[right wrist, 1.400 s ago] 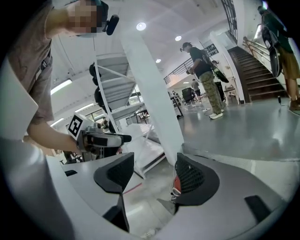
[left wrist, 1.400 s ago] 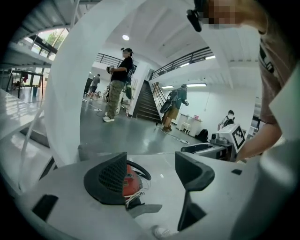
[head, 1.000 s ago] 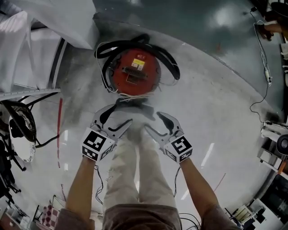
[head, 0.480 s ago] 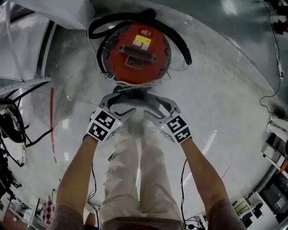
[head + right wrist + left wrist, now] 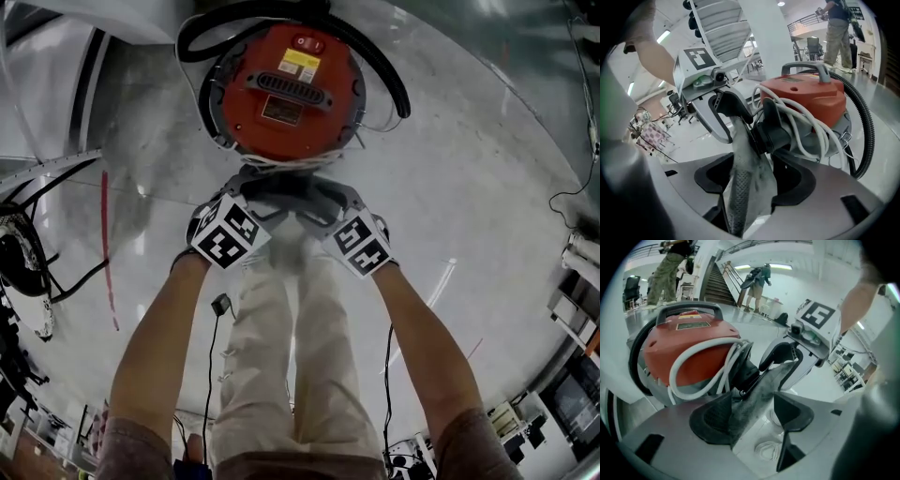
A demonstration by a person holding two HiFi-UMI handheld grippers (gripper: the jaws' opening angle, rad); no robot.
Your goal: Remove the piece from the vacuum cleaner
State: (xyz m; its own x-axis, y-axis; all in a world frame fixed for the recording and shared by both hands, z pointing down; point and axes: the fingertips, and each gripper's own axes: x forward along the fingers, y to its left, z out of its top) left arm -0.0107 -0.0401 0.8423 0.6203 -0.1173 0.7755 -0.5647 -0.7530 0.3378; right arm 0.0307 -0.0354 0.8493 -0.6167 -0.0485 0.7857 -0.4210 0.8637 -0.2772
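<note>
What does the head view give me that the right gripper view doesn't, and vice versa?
Head view only: the person's forearms, the yellow label on top of the vacuum cleaner, and the black hose looping round it. Right gripper view only: the grey piece filling the gap between the right gripper jaws, and a person standing beyond. Both: the vacuum cleaner and the left gripper at the piece.

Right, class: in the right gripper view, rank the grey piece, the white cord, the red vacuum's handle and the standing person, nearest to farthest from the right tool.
1. Grey piece, between its jaws.
2. White cord, just beyond, centre.
3. Handle, atop the vacuum.
4. Person, far back, upper right.
</note>
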